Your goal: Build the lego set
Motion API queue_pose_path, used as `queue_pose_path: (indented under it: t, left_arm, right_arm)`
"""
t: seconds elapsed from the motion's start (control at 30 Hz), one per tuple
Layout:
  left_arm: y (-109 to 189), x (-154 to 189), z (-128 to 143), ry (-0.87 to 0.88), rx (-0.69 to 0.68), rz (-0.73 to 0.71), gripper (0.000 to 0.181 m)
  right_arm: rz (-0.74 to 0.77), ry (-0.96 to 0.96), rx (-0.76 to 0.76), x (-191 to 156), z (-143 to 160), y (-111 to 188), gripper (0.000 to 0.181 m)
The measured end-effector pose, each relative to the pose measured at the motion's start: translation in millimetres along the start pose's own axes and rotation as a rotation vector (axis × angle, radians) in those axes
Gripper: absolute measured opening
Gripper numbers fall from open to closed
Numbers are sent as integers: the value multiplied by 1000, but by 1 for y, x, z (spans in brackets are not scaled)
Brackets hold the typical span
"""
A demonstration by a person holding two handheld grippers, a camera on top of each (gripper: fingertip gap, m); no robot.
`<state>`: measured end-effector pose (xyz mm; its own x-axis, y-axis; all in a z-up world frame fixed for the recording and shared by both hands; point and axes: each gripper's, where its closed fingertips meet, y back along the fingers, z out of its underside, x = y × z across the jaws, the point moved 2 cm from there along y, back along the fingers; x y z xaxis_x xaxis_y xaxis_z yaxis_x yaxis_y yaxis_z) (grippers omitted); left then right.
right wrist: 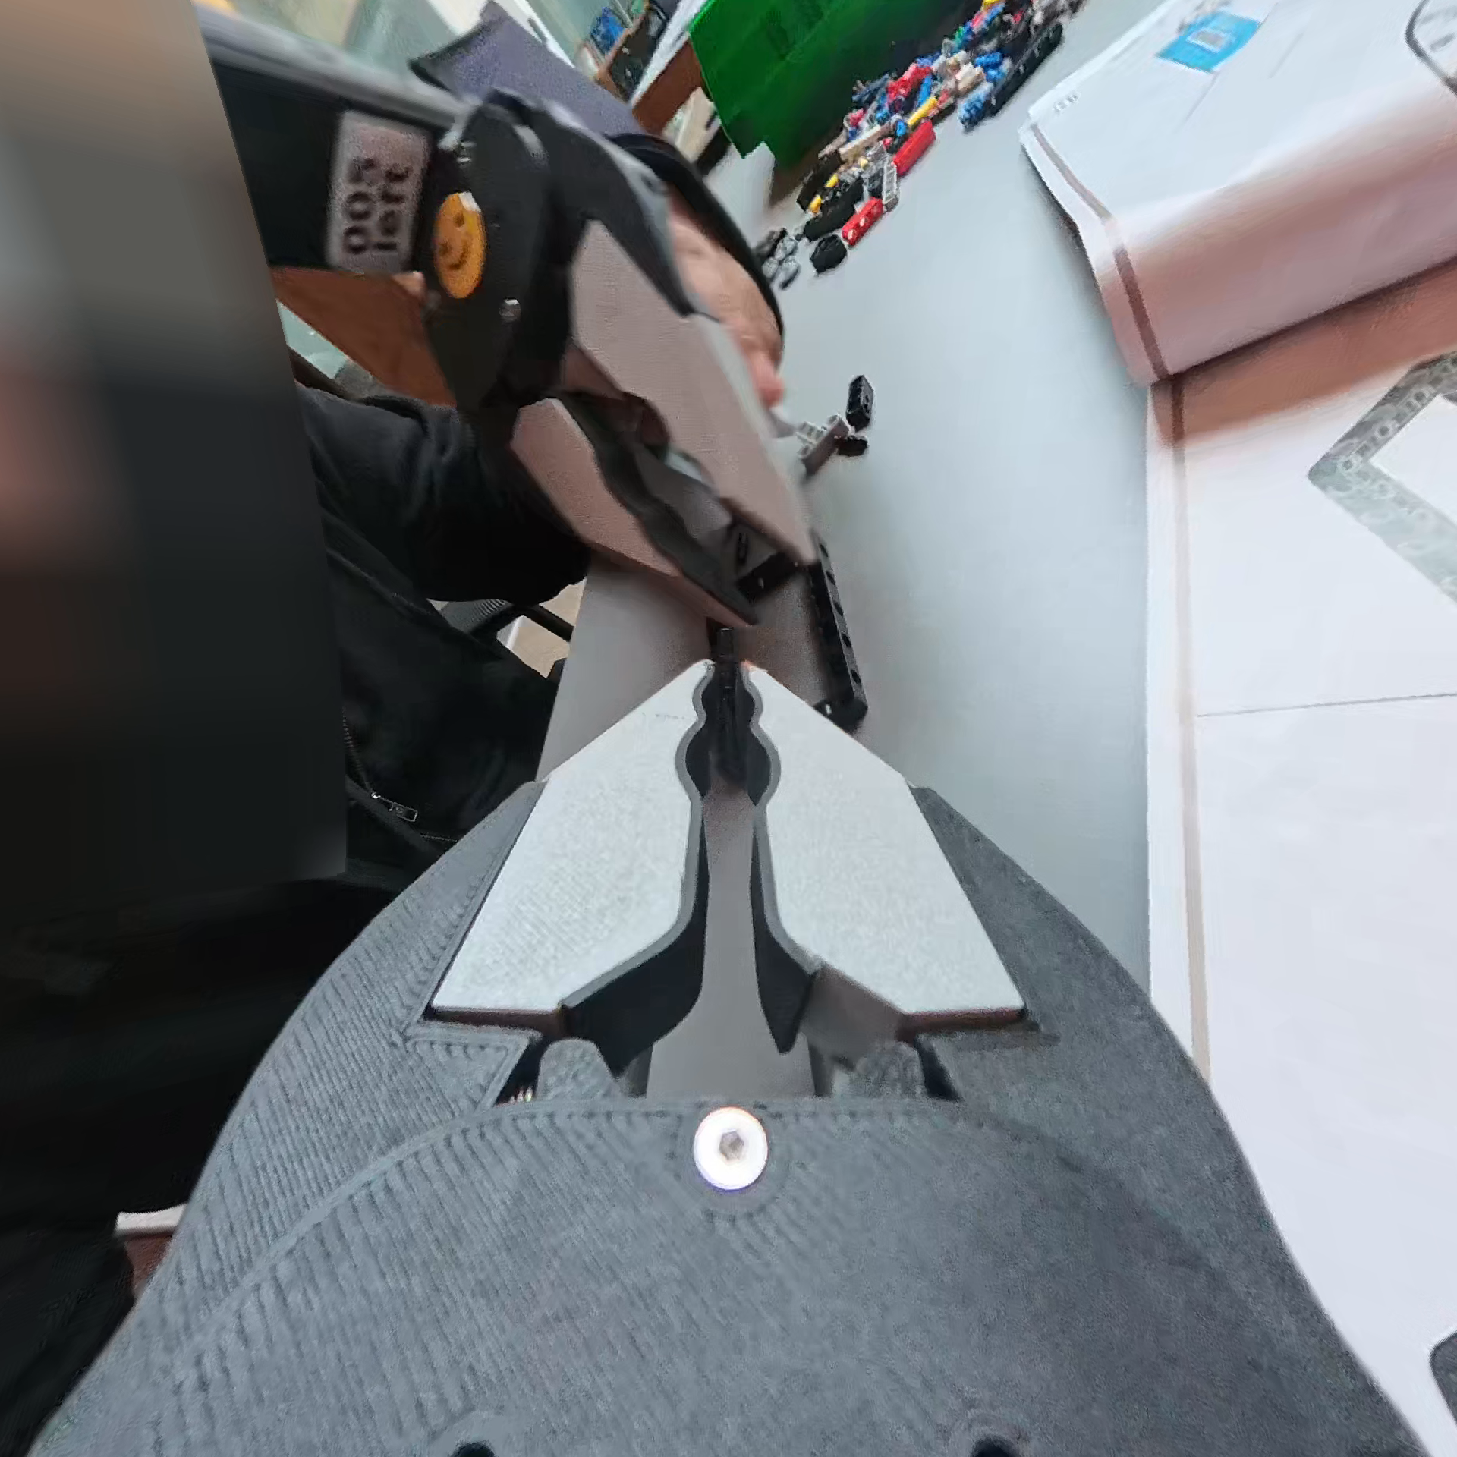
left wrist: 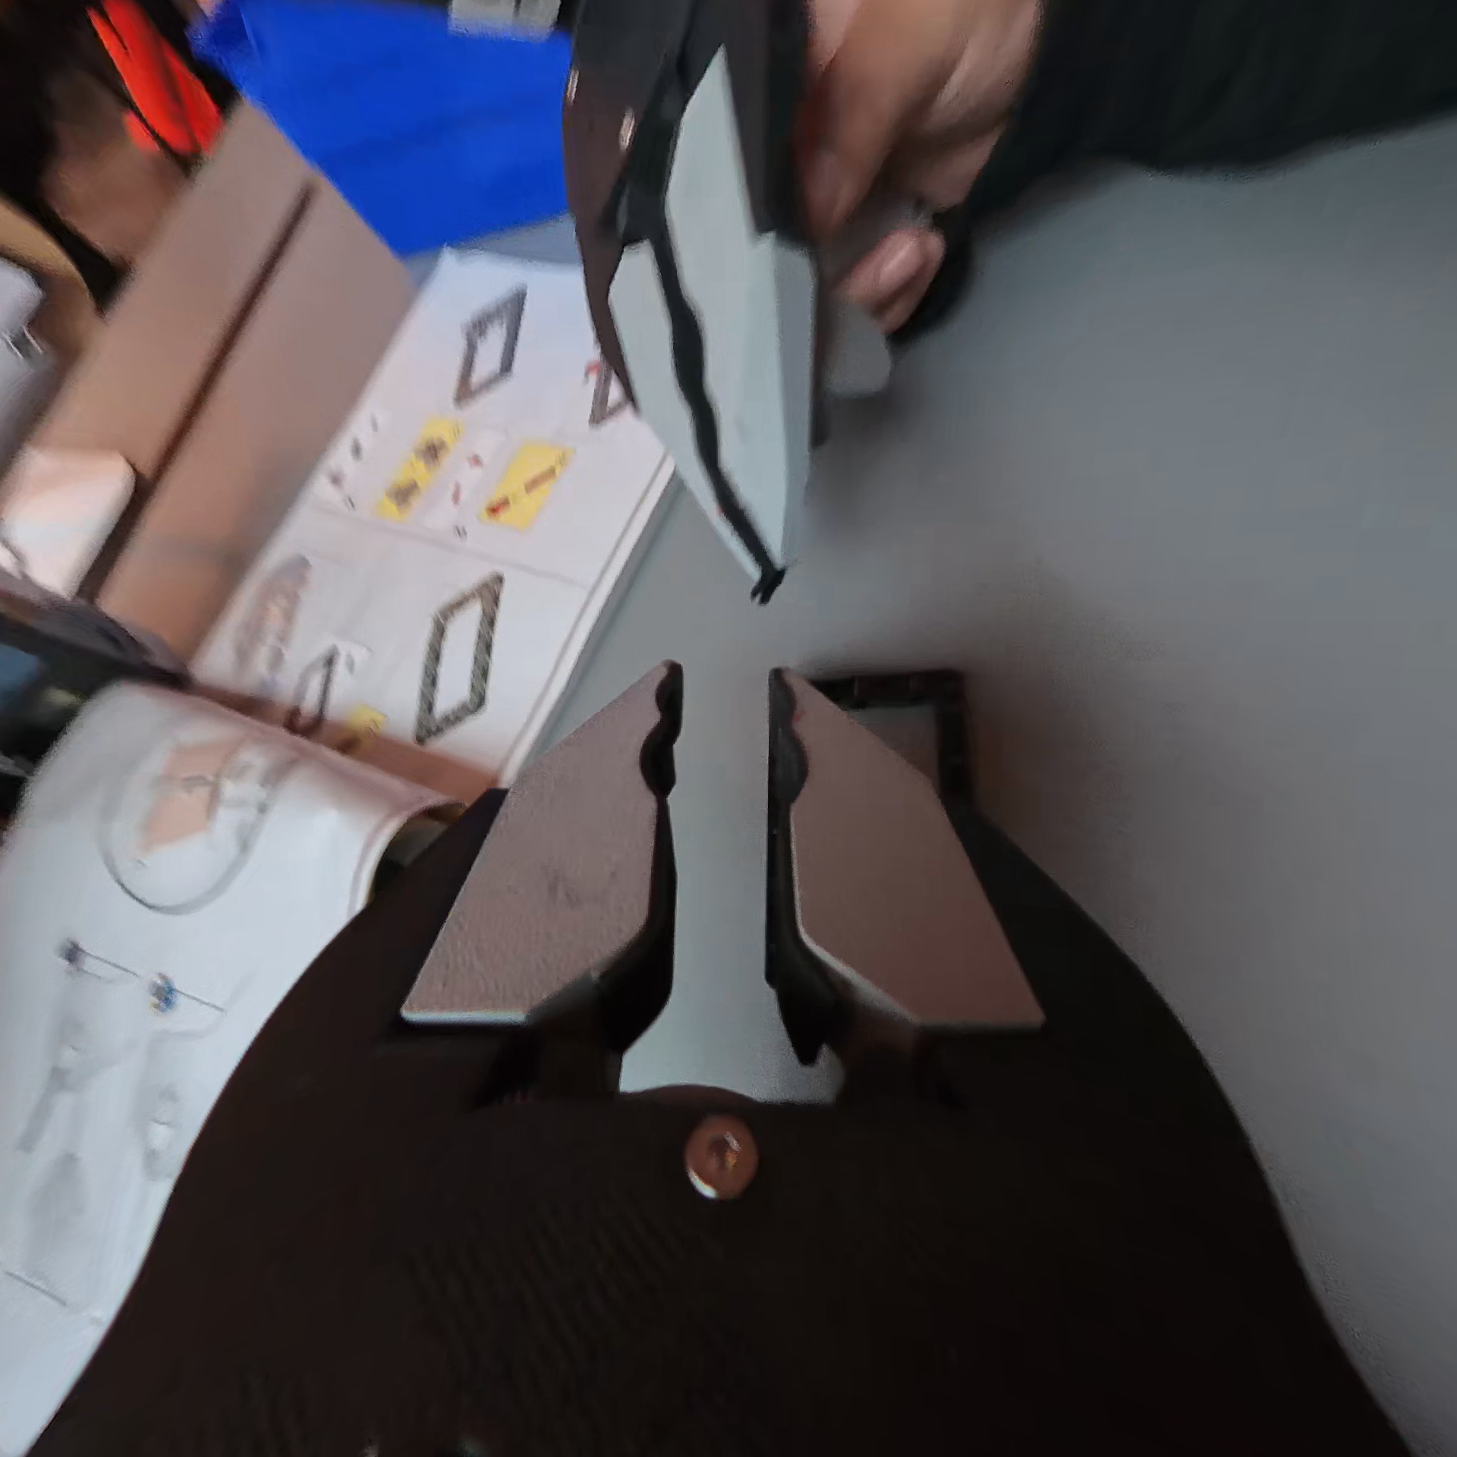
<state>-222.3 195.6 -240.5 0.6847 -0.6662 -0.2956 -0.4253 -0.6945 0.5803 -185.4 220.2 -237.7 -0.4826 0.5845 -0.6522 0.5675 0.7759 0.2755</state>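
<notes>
Black pin (right wrist: 725,642) sits pinched in my right gripper (right wrist: 727,686), jaws nearly closed on it, tip poking forward so I can push it into the black frame (right wrist: 836,623) lying flat on the grey table (right wrist: 985,552). My left gripper (left wrist: 721,694) hangs narrowly parted, holding nothing, just beside the frame, likely to steady it. Instruction booklet (right wrist: 1301,591) lies alongside for reference; loose bricks (right wrist: 891,158) wait well apart.

Two black hand-held grippers and black sleeves

The left gripper (left wrist: 721,678) and right gripper (right wrist: 729,670) each have a ribbed black printed body, one silver screw (right wrist: 730,1147) at the centre, and flat grey fingers (right wrist: 867,867) edged with wavy black pads. The left one carries an orange smiley disc (right wrist: 460,245) (beside a white sticker). The person's sleeve (right wrist: 441,489) is black.
</notes>
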Motion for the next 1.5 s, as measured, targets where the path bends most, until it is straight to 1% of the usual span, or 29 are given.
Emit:
queue_pose_path:
  t: [0.07, 0.13, 0.27, 0.37, 0.53, 0.7, 0.9, 1.03, 1.13, 1.23, 1.33, 1.37, 1.4, 1.47, 1.5]
  left_arm:
    - [2, 5, -10, -91, 54, -30, 13]
    - [2, 9, -14, -134, 76, -31, 11]
    - [-2, 13, -10, -177, 57, -23, 13]
    - [-4, 19, -11, -237, 65, -24, 8]
    - [-10, 20, -4, -265, 22, -24, 3]
    - [-12, 19, -3, -272, 8, -37, 4]
    - [-18, 24, 2, -374, -56, -65, 3]
    - [-18, 19, 1, -339, -58, -90, 3]
    - [-17, 14, 1, -311, -88, -139, 2]
    - [-18, 12, 1, -290, -81, -138, 3]
    - [-16, 14, -5, -237, -31, -110, 2]
    - [-15, 13, -7, -232, -21, -111, 2]
    - [-14, 12, -8, -221, -3, -110, 2]
    - [-10, 14, -17, -199, 74, -88, 2]
    - [-10, 13, -16, -176, 73, -73, 2]
  right_arm:
    - [8, -28, -11, 3, 2, -2, 0]
    - [-11, -67, -19, 3, 4, -4, 0]
    - [-26, -117, -36, 4, 7, -7, 0]
    - [-38, -128, -47, 1, 9, -9, 0]
    - [-35, -130, -65, 0, 12, -10, 0]
    - [-23, -152, -59, 2, 11, -10, 0]
    - [18, -157, -90, 7, 16, -13, 0]
    - [44, -138, -64, 8, 11, -11, 0]
    - [129, -46, -60, 10, 6, -11, 0]
    - [225, 96, -78, 10, 4, -9, 1]
    - [269, 224, -110, 7, 6, -9, 20]
    - [262, 277, -124, 2, 8, -10, 28]
    - [261, 328, -134, -1, 9, -11, 29]
    - [333, 428, -133, -1, 6, -10, 8]
    - [363, 479, -141, -2, 5, -10, 5]
